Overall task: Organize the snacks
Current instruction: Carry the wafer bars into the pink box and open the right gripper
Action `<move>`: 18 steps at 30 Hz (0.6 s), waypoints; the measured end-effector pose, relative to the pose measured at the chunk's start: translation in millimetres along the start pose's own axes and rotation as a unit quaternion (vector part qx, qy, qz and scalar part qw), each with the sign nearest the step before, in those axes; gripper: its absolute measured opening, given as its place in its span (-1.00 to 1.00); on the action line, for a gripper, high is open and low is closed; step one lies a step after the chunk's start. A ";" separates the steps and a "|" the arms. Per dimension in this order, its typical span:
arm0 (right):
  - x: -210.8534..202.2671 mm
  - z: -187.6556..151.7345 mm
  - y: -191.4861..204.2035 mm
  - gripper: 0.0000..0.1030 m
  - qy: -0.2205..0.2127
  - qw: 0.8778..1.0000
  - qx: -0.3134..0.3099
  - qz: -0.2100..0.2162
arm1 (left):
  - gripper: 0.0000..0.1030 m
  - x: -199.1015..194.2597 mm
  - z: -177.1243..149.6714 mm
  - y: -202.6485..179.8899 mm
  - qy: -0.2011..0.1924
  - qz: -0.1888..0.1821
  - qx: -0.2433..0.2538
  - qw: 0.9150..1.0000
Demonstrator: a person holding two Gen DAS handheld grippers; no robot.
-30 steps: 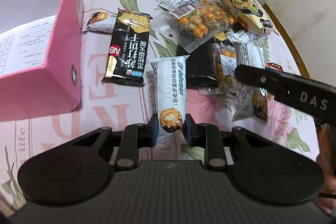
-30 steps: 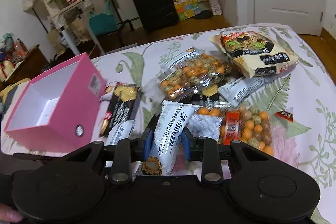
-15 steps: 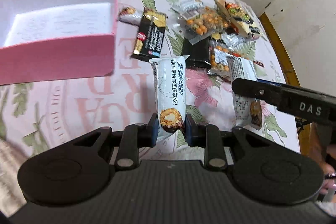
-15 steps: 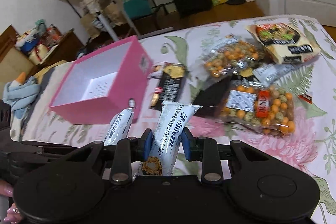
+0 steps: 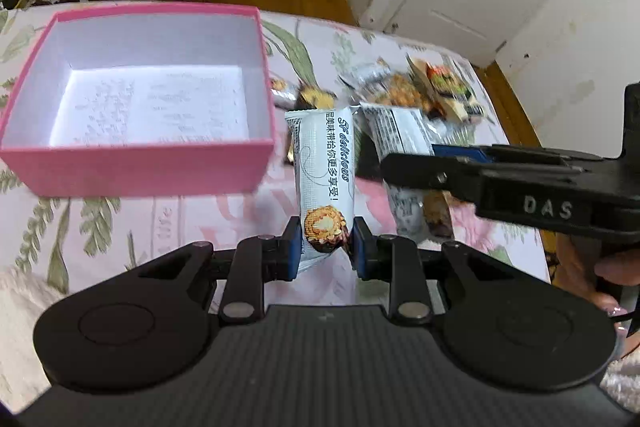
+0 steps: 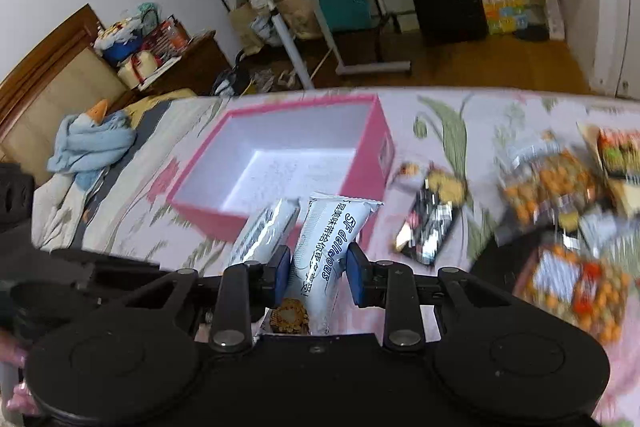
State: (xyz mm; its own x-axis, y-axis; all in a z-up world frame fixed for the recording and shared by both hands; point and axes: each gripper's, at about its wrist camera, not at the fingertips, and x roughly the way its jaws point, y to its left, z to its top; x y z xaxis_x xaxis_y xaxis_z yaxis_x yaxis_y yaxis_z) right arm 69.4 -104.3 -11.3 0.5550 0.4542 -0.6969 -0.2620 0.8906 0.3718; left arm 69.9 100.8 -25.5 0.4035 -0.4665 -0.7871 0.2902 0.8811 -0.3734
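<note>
My left tongs [image 5: 325, 253] pinch one white snack packet [image 5: 324, 167] by its lower end; my right tongs [image 6: 316, 277] clamp a matching packet [image 6: 334, 251]. Both hang above the bedspread near the pink box [image 5: 136, 163]. Light, crinkly, probably crushable: grip gently.

2 white plastic snack packets and an open pink cardboard box.
Each white snack packet [image 5: 326, 183] [image 6: 328, 247] is clamped upright, off the bedspread; the empty pink box [image 5: 140, 163] lies beyond; other snacks lie scattered rightward.
</note>
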 end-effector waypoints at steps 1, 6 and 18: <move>4.2 6.4 2.9 -0.33 -0.007 1.000 -0.006 -0.004 | -0.52 1.2 5.2 4.1 -0.002 0.000 -0.004 1.000; 31.0 42.4 6.0 -0.33 -0.037 0.999 -0.017 -0.009 | -0.52 6.6 37.3 31.5 -0.018 0.012 -0.019 1.000; 158.7 89.3 32.1 -0.33 0.039 0.980 -0.190 -0.051 | -0.52 99.0 109.1 137.8 -0.009 0.062 -0.104 0.993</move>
State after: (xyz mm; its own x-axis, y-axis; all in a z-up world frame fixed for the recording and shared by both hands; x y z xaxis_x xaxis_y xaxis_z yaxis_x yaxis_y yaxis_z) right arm 219.6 -5.8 -55.2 0.5352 0.3505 -0.7686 -0.4914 0.8692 0.0542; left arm 244.5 167.5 -101.4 0.4402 -0.3539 -0.8252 0.0537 0.9278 -0.3692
